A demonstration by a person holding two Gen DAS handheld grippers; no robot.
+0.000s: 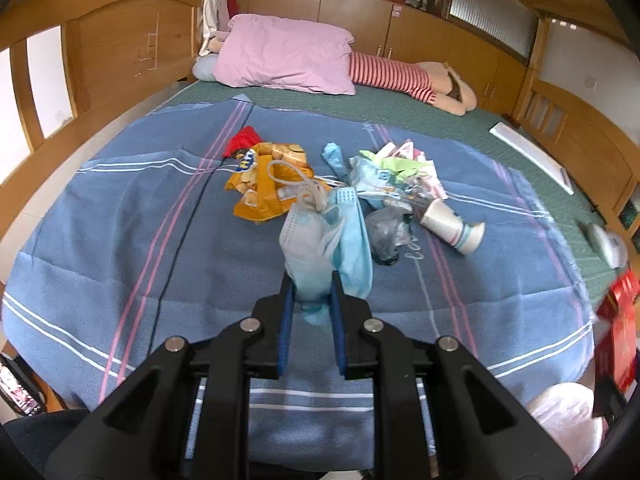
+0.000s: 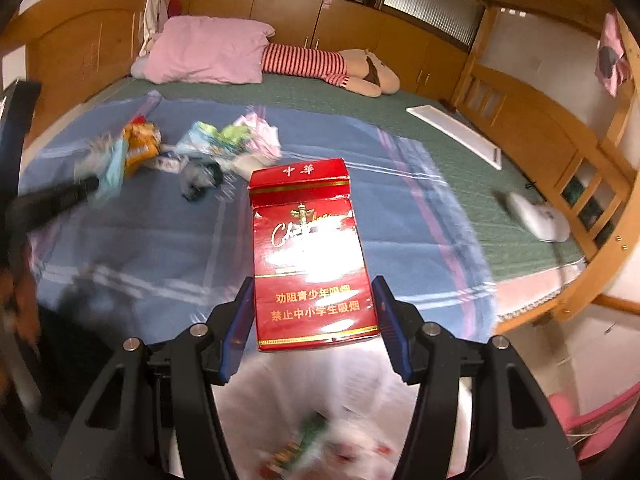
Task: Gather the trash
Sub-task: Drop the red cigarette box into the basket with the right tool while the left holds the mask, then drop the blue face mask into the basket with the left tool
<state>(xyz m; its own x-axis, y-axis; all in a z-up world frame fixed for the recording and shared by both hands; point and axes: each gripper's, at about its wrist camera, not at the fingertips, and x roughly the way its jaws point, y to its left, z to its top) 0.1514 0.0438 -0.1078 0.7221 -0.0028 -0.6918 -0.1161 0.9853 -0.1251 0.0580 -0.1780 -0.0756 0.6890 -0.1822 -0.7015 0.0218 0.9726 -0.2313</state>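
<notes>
My left gripper (image 1: 312, 280) is shut on a crumpled light-blue face mask (image 1: 320, 236) and holds it above the blue striped blanket (image 1: 120, 240). Behind it lies a trash pile: a yellow snack bag (image 1: 264, 178), coloured wrappers (image 1: 396, 168), a clear plastic bag (image 1: 386, 232) and a tipped paper cup (image 1: 452, 222). My right gripper (image 2: 314, 300) stands open around a red cigarette box (image 2: 310, 256); the fingers do not touch it. Below it is a white plastic bag (image 2: 320, 400) with trash inside. The box also shows at the left wrist view's right edge (image 1: 618, 320).
A pink pillow (image 1: 284, 56) and a striped plush toy (image 1: 404, 76) lie at the far end of the bed. Wooden bed rails (image 1: 100, 80) run along both sides. A white board (image 2: 456, 132) and a white object (image 2: 536, 216) lie on the green mat to the right.
</notes>
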